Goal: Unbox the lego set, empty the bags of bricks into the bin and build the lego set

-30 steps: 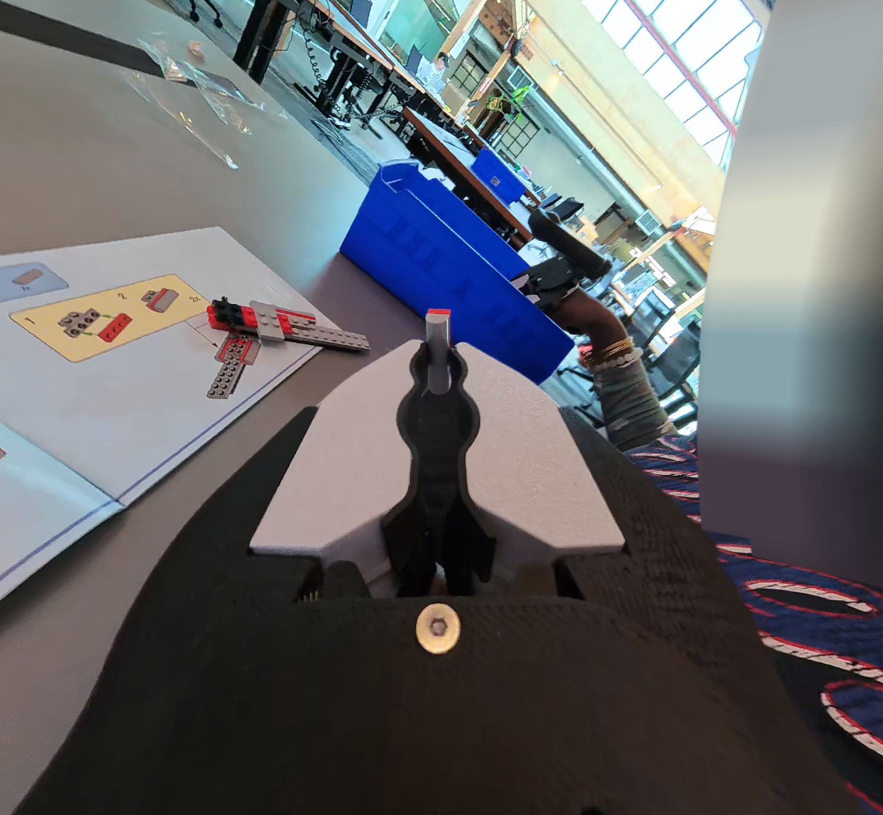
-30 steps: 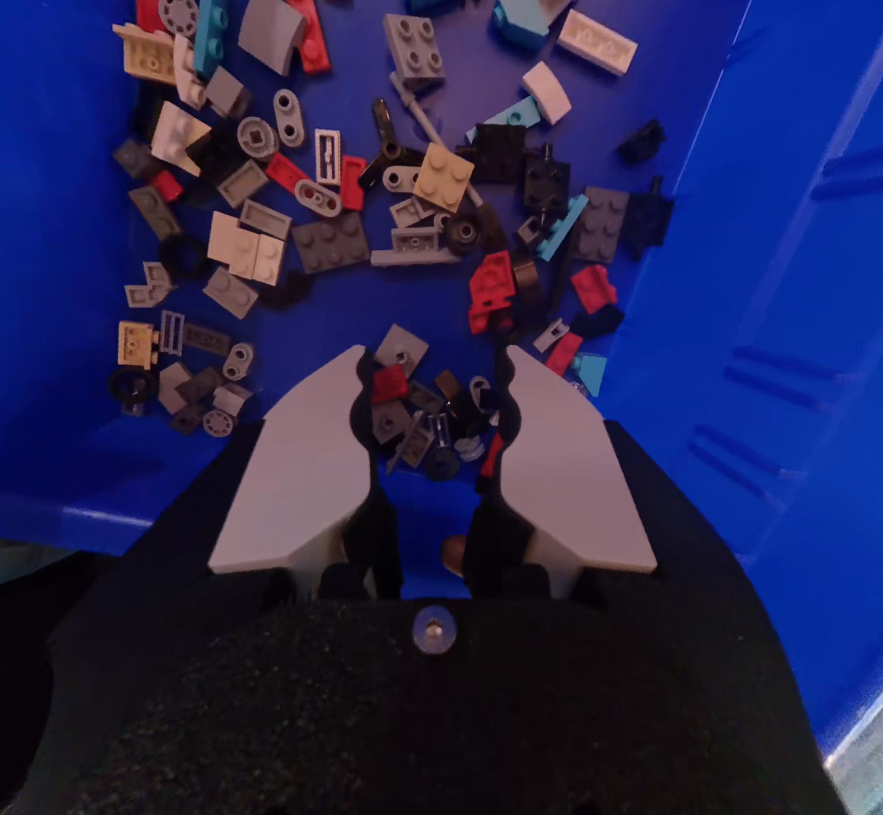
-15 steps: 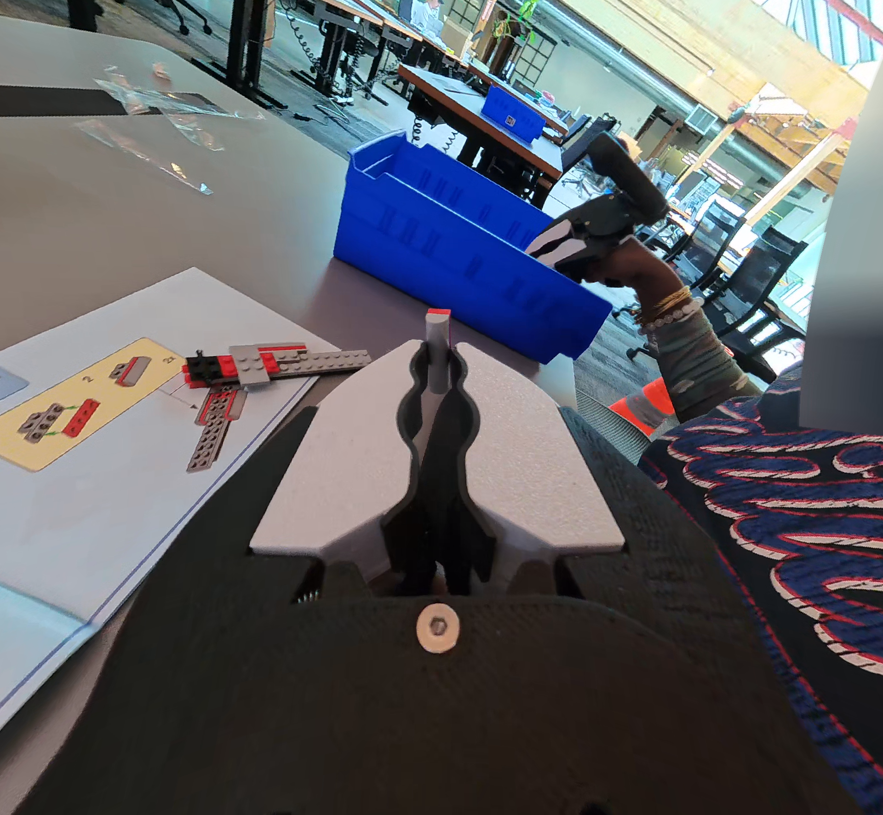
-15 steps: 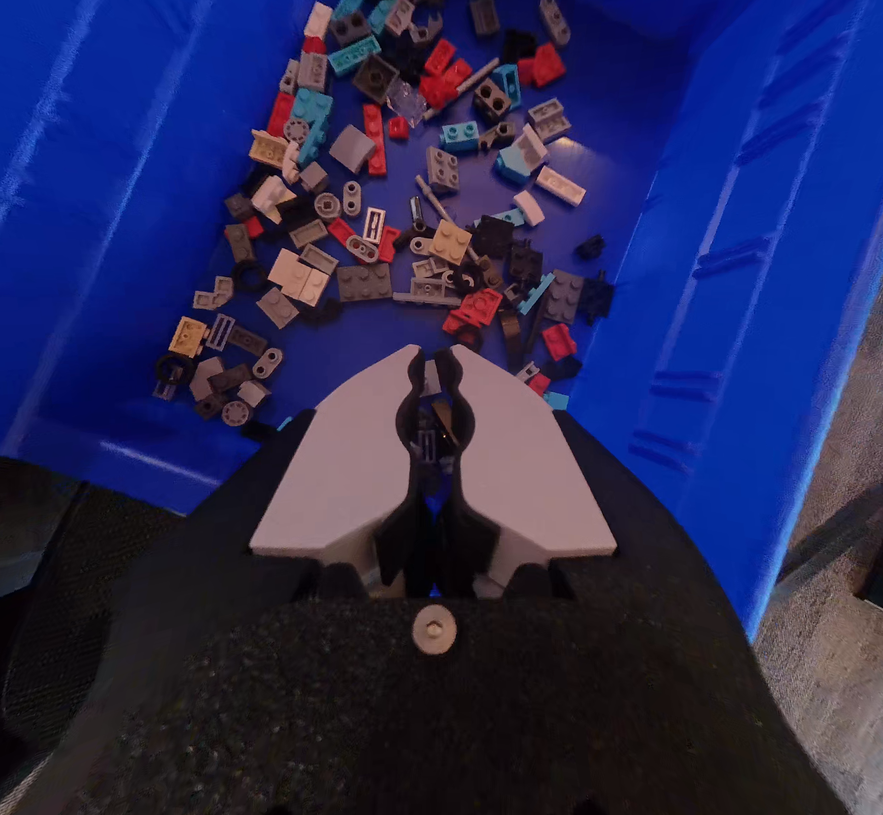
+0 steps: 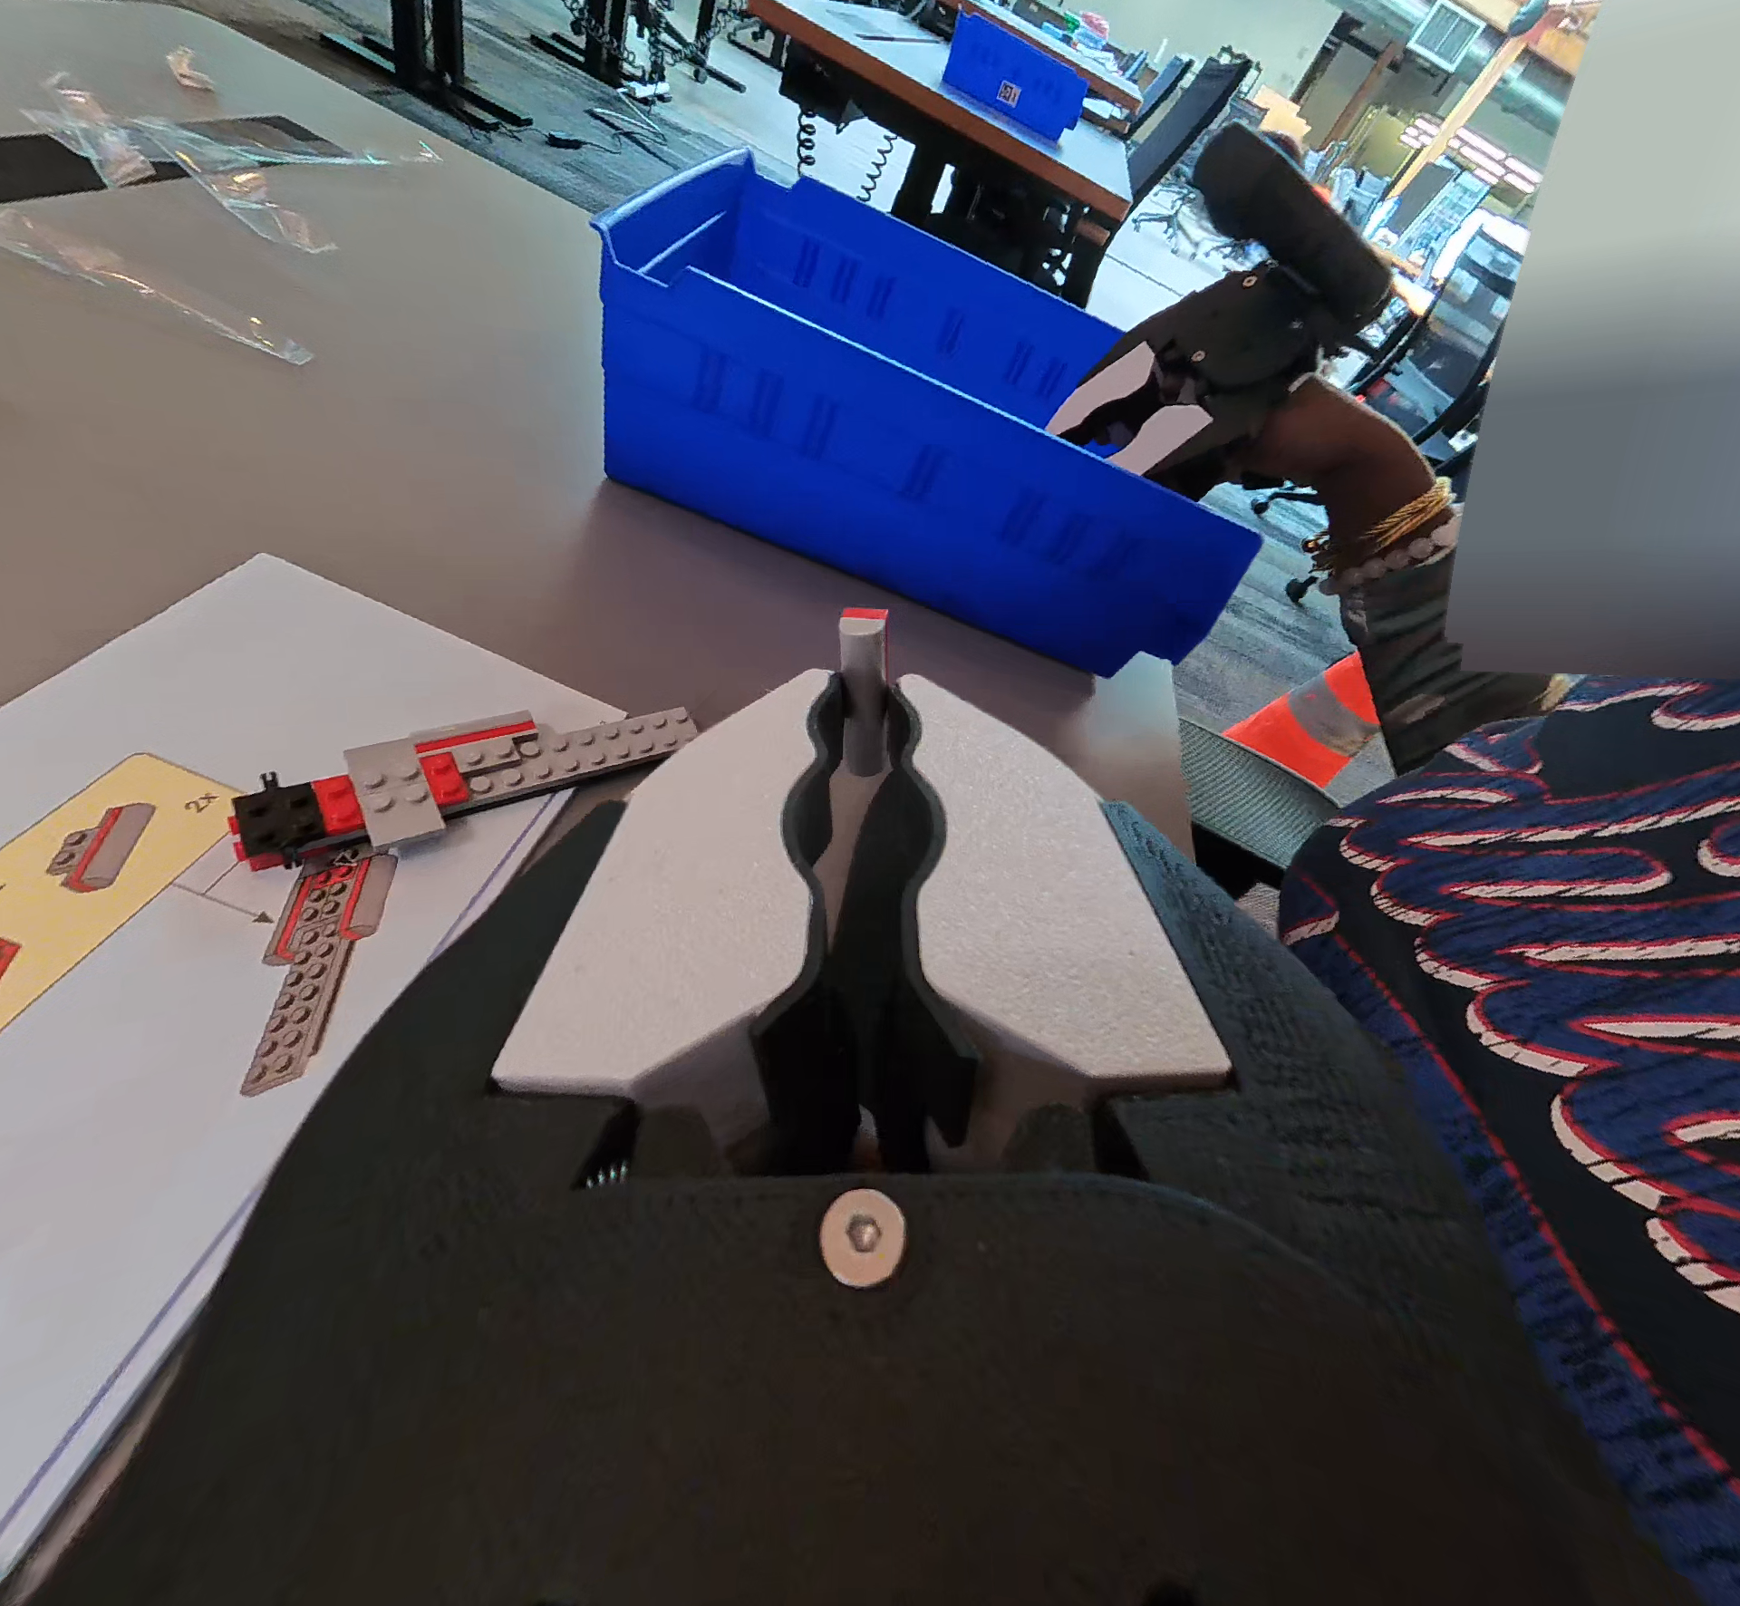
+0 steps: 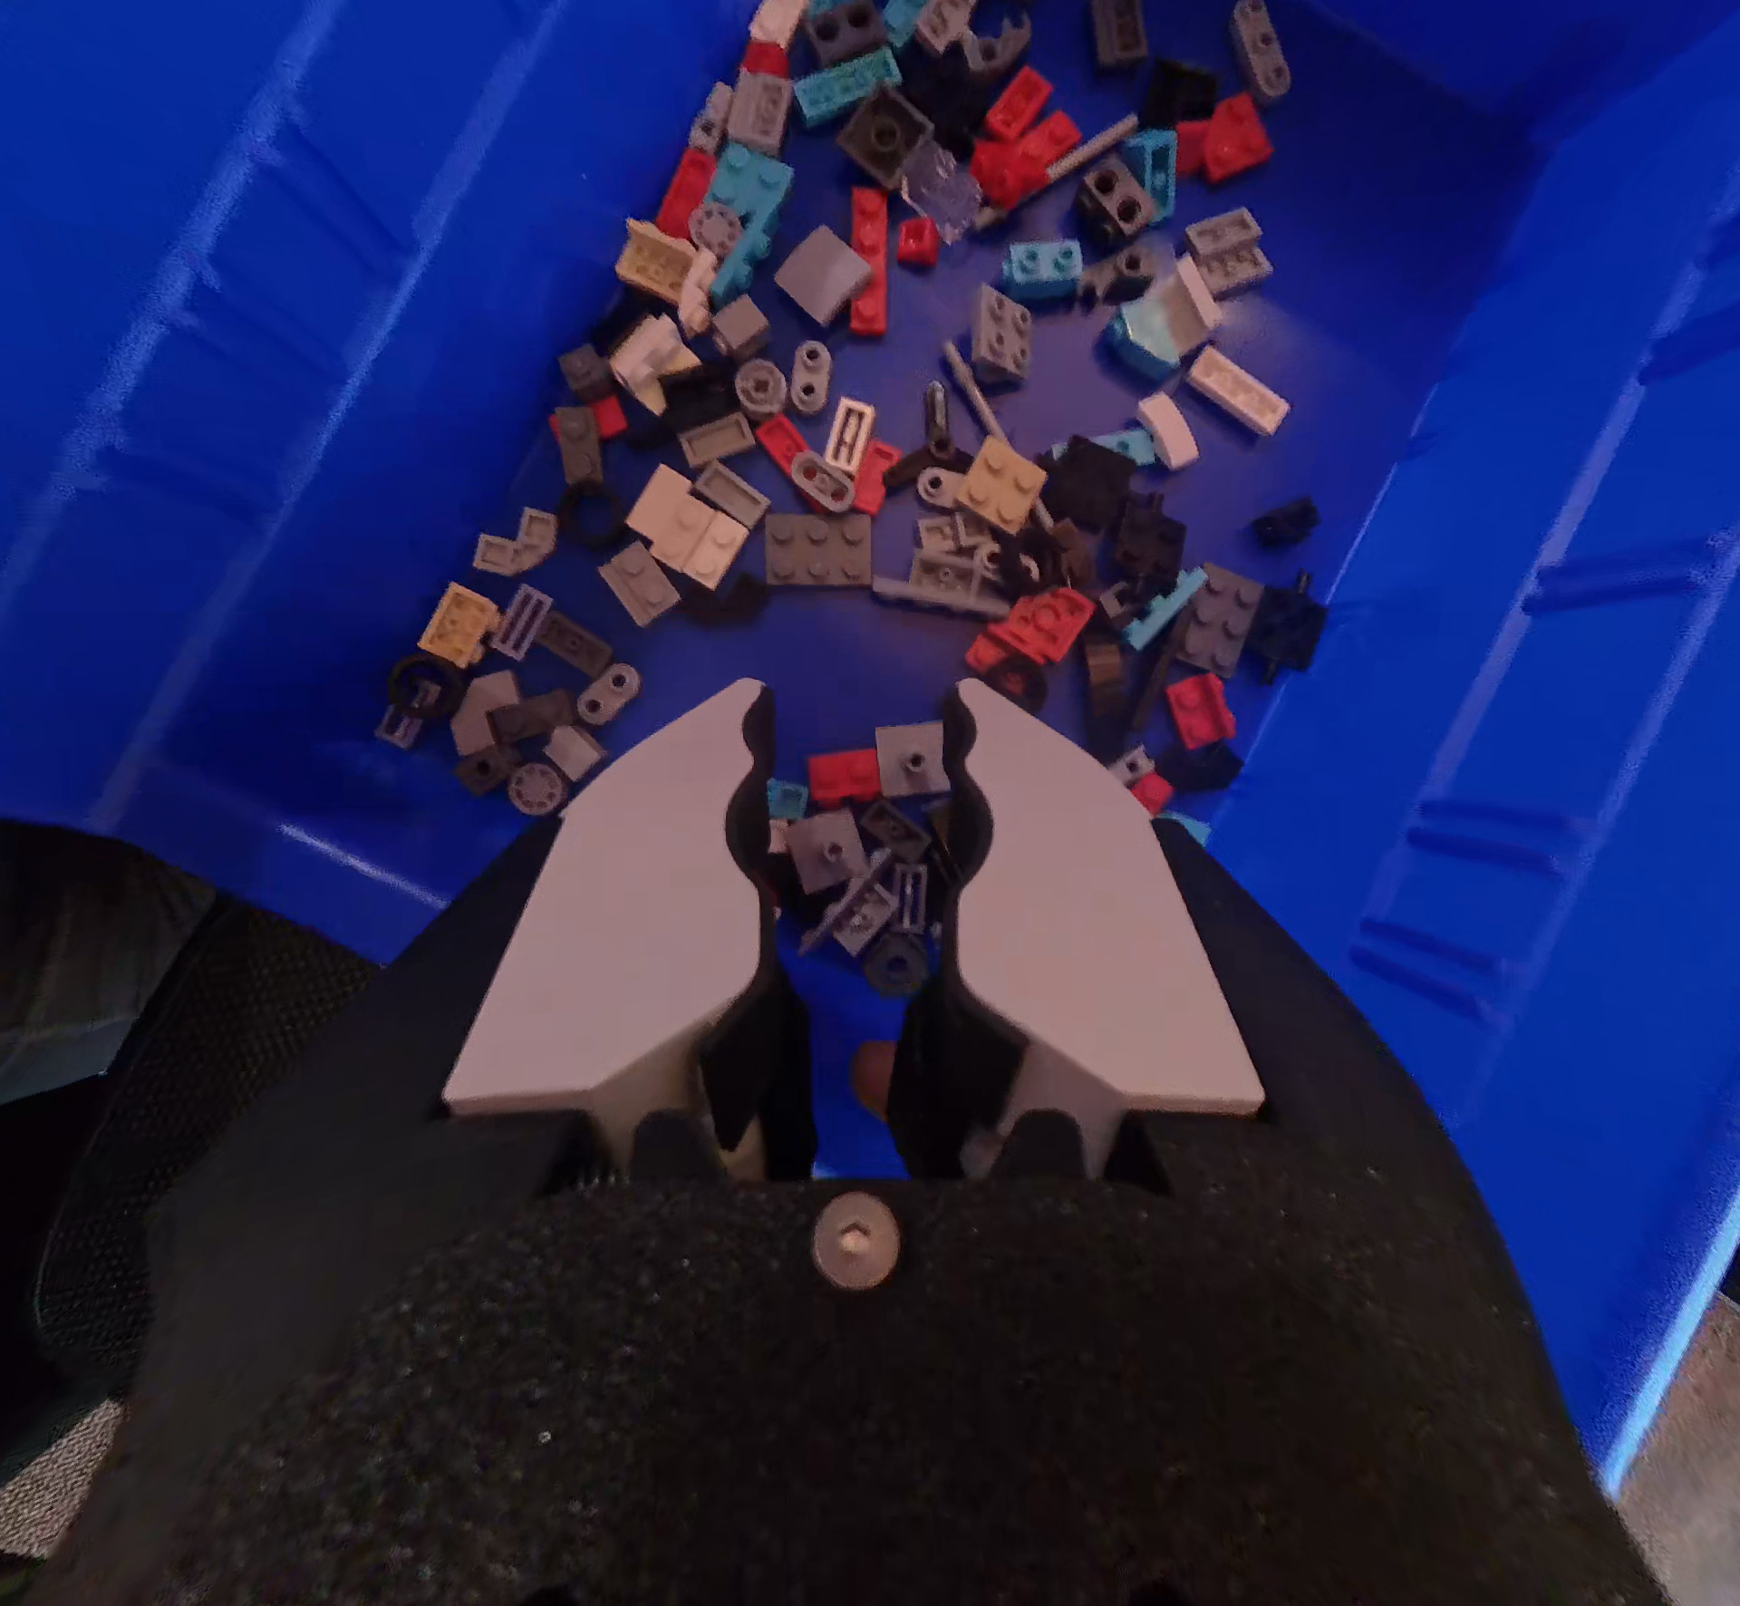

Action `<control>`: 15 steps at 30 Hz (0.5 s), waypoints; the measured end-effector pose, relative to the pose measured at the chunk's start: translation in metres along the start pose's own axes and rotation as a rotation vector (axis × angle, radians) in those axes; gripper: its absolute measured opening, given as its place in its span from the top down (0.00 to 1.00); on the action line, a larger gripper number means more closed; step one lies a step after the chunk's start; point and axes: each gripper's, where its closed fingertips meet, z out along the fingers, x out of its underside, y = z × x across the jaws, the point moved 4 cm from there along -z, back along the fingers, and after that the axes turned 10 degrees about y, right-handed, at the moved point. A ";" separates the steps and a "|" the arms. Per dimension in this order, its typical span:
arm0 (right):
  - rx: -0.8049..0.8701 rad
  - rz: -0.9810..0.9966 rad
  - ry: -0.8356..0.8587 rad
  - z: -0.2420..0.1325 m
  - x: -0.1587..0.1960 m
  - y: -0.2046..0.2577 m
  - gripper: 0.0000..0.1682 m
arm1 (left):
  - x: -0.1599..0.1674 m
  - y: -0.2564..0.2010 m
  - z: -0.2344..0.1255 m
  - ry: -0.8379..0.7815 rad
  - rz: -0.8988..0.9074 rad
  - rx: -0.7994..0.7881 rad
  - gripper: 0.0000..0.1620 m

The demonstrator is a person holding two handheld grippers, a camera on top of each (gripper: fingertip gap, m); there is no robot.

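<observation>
Our left tool (image 5: 861, 694) is clenched on a small grey piece with a red tip (image 5: 862, 676), which stands upright between its fingers above the tabletop (image 5: 424, 431). Beside it, the part-built model (image 5: 452, 784) of grey, red and black plates lies on the open instruction booklet (image 5: 188, 949). The blue bin (image 5: 847, 440) sits farther back, with empty clear bags (image 5: 188, 177) well beyond it. Our right tool (image 6: 859, 713) hangs inside the bin, released, its fingers spread over the loose bricks (image 6: 894, 393) scattered across the bin floor.
</observation>
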 end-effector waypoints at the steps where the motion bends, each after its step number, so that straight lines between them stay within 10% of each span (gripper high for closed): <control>1: -0.015 -0.011 -0.018 0.000 -0.004 0.002 0.80 | 0.000 0.001 0.001 0.001 -0.011 0.007 0.95; 9: 0.002 -0.060 -0.093 0.000 -0.028 0.001 0.79 | 0.007 0.002 -0.012 -0.003 -0.058 -0.031 0.95; 15: -0.037 -0.173 -0.619 -0.074 -0.108 0.048 0.75 | 0.002 -0.009 -0.049 -0.177 -0.139 0.081 0.95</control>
